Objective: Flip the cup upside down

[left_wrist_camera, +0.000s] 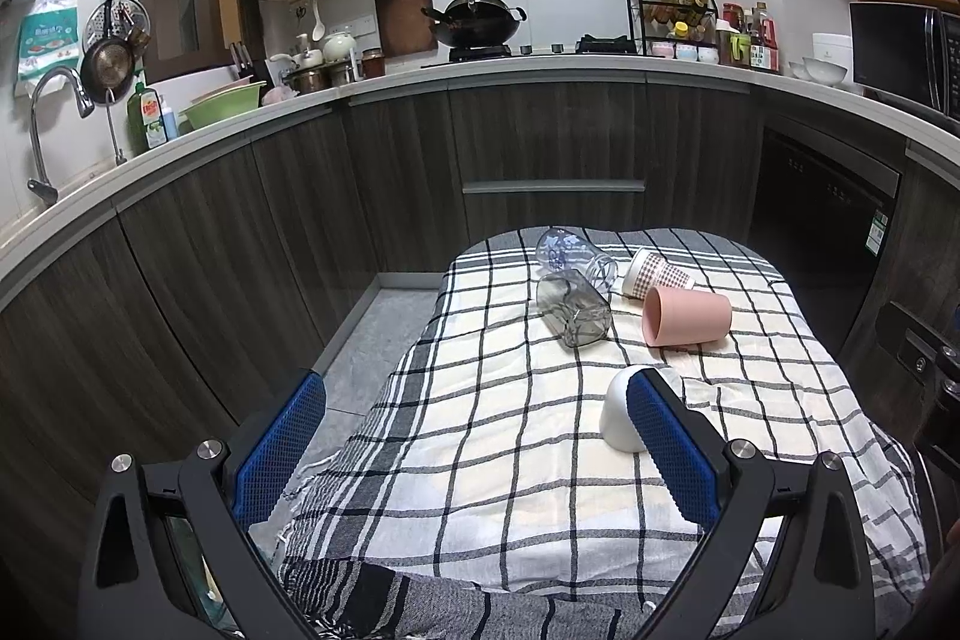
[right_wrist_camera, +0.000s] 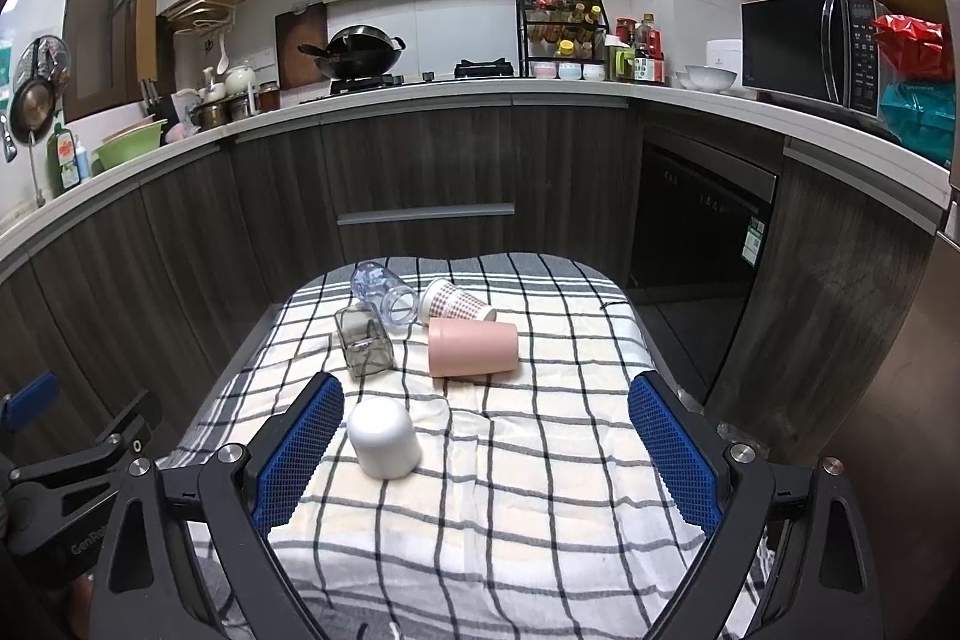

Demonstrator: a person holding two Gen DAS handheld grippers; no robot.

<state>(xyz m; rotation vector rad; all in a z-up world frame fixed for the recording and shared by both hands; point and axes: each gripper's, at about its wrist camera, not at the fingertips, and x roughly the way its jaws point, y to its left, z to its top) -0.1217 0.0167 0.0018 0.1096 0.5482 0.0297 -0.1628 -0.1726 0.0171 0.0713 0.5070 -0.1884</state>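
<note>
Small table draped in a black-and-white checked cloth (right_wrist_camera: 528, 472), set in front of dark wood kitchen cabinets. White cup (right_wrist_camera: 384, 436) stands mouth-down on the cloth at the near side, closed base up, tilted slightly. Right gripper (right_wrist_camera: 485, 451) hangs low over the near edge, jaws spread wide, nothing between them; the cup sits just inside the left blue pad (right_wrist_camera: 298, 451), close to it but contact is hard to judge. Left gripper (left_wrist_camera: 474, 454) is also wide open and empty, held over the table's left near corner; from its camera the white cup (left_wrist_camera: 618, 415) is partly hidden behind the right blue pad (left_wrist_camera: 669, 445). Further back, four other vessels lie on their sides in a cluster: pink cup (right_wrist_camera: 473, 347) with its mouth toward the left, red-and-white checked paper cup (right_wrist_camera: 459, 303) just behind it, clear glass with blue print (right_wrist_camera: 384, 295) and a square smoky glass tumbler (right_wrist_camera: 363, 340) to the left, the two glasses touching. The white cup is well apart from that cluster. Behind: counter with a wok (right_wrist_camera: 359, 52) on the hob, a spice rack (right_wrist_camera: 561, 34), a microwave (right_wrist_camera: 813, 46) on the right.
</note>
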